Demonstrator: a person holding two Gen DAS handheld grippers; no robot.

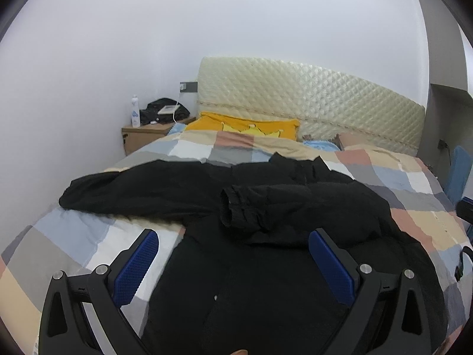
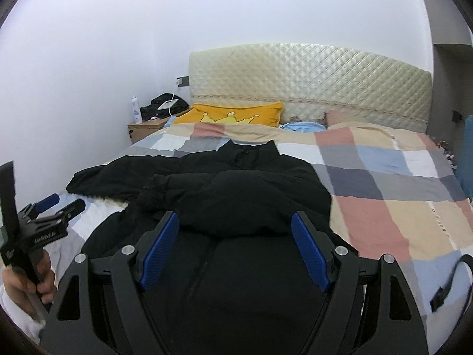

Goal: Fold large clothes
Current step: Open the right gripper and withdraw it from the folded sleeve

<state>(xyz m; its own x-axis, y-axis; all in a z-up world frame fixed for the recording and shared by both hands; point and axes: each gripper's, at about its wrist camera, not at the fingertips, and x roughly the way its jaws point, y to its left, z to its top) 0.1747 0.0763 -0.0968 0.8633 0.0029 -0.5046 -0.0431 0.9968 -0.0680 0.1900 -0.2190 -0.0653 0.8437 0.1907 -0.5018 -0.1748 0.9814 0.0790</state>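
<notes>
Evidently the fold is partway through: the black jacket (image 2: 236, 281) lies spread on the bed (image 2: 384, 192) with its right sleeve (image 2: 236, 195) already laid across the chest, while the left sleeve (image 1: 124, 189) is stretched out to the side, not yet folded. Nearest, the right claw (image 2: 235, 233) stands with its blue pads well apart and nothing between them, hanging over the lower body of the jacket; the folded sleeve lies just beyond its tips, its cuff off to the left of them. The left claw (image 1: 233, 248) is likewise spread wide and holds nothing, poised over the jacket's left front edge, with one pad over the checked quilt and the other over black cloth. Ahead of it and to the left lies the outstretched sleeve, its cuff well apart from the claw near the bed's edge. The next move, I judge, calls for the left claw to reach out to that cuff, pinch it and carry it inward over the chest to match the other sleeve; whether the cuff lies flat enough for a clean pinch is hard to tell against so dark a cloth. Farthest off sits the collar (image 2: 251, 151), toward the yellow pillow (image 2: 230, 114).
</notes>
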